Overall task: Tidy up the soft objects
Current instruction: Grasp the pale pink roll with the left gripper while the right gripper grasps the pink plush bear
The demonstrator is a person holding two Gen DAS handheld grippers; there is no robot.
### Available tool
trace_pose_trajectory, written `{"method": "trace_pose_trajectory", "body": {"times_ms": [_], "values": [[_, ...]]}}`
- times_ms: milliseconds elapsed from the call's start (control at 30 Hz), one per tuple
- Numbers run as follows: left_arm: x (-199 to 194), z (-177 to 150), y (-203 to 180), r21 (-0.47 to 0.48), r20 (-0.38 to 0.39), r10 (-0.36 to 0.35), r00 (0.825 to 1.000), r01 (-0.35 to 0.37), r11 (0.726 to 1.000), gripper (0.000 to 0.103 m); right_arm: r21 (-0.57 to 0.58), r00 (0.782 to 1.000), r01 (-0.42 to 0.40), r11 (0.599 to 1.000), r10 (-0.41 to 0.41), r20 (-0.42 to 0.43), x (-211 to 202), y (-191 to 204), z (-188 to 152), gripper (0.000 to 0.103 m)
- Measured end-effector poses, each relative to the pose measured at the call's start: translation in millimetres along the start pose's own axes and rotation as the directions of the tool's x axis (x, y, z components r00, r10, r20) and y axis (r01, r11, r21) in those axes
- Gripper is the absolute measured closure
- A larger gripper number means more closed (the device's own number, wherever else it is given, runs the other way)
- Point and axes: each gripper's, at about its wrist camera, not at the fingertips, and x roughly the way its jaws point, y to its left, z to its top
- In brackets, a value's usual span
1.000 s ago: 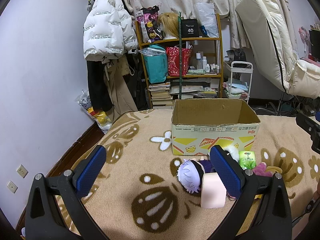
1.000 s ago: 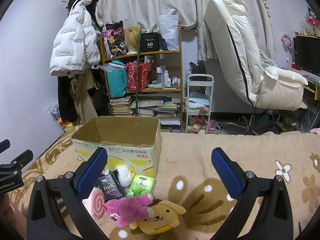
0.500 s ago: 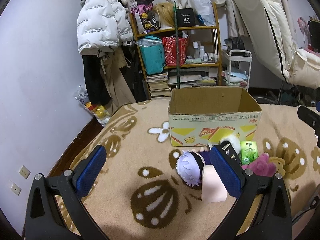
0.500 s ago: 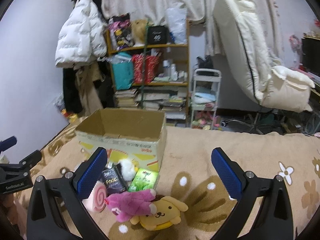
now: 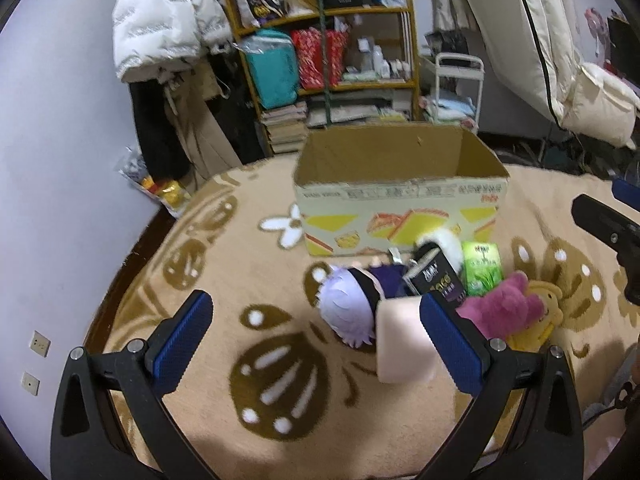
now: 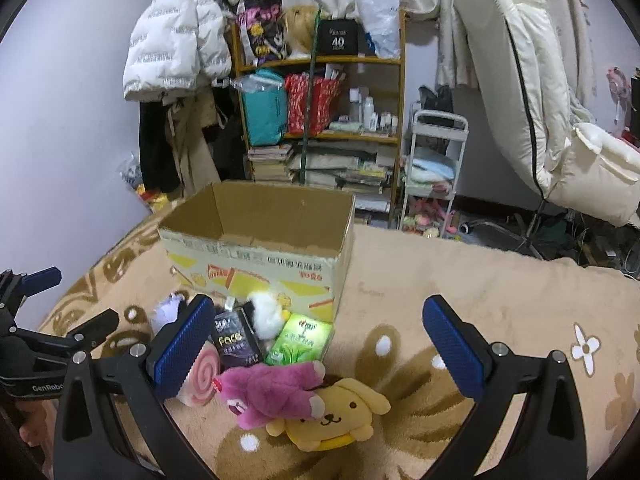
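An open cardboard box [image 5: 400, 192] stands on the tan patterned blanket; it also shows in the right wrist view [image 6: 256, 252]. In front of it lies a pile: a purple-haired doll [image 5: 346, 306], a pink swirl roll [image 5: 402, 340], a black "Face" pack [image 6: 236, 342], a green tissue pack [image 6: 302, 338], a white fluffy toy [image 6: 266, 314], a magenta bear plush [image 6: 276, 390] and a yellow dog plush [image 6: 340, 416]. My left gripper [image 5: 316, 344] is open and empty above the blanket, just left of the pile. My right gripper [image 6: 320, 352] is open and empty above the plushes.
A wooden shelf [image 6: 320, 120] crammed with bags, books and bottles stands behind the bed. A white puffer jacket [image 6: 176, 36] hangs at the left. A cream recliner chair [image 6: 540, 100] and a small white trolley [image 6: 434, 168] stand at the right.
Both grippers have moved forward and tilted down towards the pile, so the box and toys look nearer. Both stay open and empty.
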Motion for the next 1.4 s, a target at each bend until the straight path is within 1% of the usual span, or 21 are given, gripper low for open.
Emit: {"method": "trace_pose_trajectory", "body": {"times_ms": [200, 333, 567, 700, 800, 933, 1033, 1200, 1267, 1333, 1400], "values": [[18, -1, -18, 0.038, -0.065, -0.031, 0.997, 0.033, 0.999, 0.001, 0.01, 0.997, -0.02, 1.0, 0.021, -0.072, 16, 1, -2, 0.0], [29, -3, -28, 0.061, -0.107, -0.044, 0.993, 0.05, 0.997, 0.001, 0.022, 0.992, -0.033, 0.999, 0.035, -0.124, 27, 0, -4, 0.0], [51, -7, -37, 0.06, -0.191, -0.068, 0.979, 0.081, 0.995, 0.001, 0.027, 0.972, -0.065, 0.998, 0.069, -0.226, 50, 4, -14, 0.0], [65, -9, -39, 0.048, -0.236, -0.084, 0.968, 0.098, 0.994, 0.001, 0.015, 0.951, -0.09, 0.996, 0.09, -0.297, 66, 10, -21, 0.003], [75, -10, -41, 0.044, -0.267, -0.096, 0.959, 0.112, 0.993, 0.001, 0.012, 0.933, -0.115, 0.993, 0.112, -0.343, 77, 13, -27, 0.011], [86, -13, -42, 0.03, -0.306, -0.122, 0.944, 0.137, 0.99, 0.001, 0.009, 0.91, -0.136, 0.991, 0.128, -0.395, 90, 17, -34, 0.014], [93, -14, -43, 0.029, -0.33, -0.118, 0.937, 0.135, 0.99, 0.001, 0.02, 0.897, -0.142, 0.99, 0.137, -0.42, 96, 17, -37, 0.016], [103, -16, -44, 0.019, -0.363, -0.132, 0.922, 0.148, 0.989, 0.001, 0.039, 0.881, -0.147, 0.988, 0.149, -0.45, 105, 16, -41, 0.017], [107, -18, -45, 0.015, -0.389, -0.133, 0.912, 0.15, 0.989, 0.001, 0.045, 0.873, -0.151, 0.988, 0.154, -0.462, 108, 15, -42, 0.018], [112, -19, -43, 0.013, -0.395, -0.133, 0.909, 0.15, 0.989, 0.001, 0.05, 0.865, -0.158, 0.986, 0.162, -0.474, 112, 16, -44, 0.024], [114, -19, -42, 0.013, -0.401, -0.131, 0.907, 0.149, 0.989, 0.003, 0.054, 0.86, -0.161, 0.985, 0.167, -0.483, 113, 16, -45, 0.025]]}}
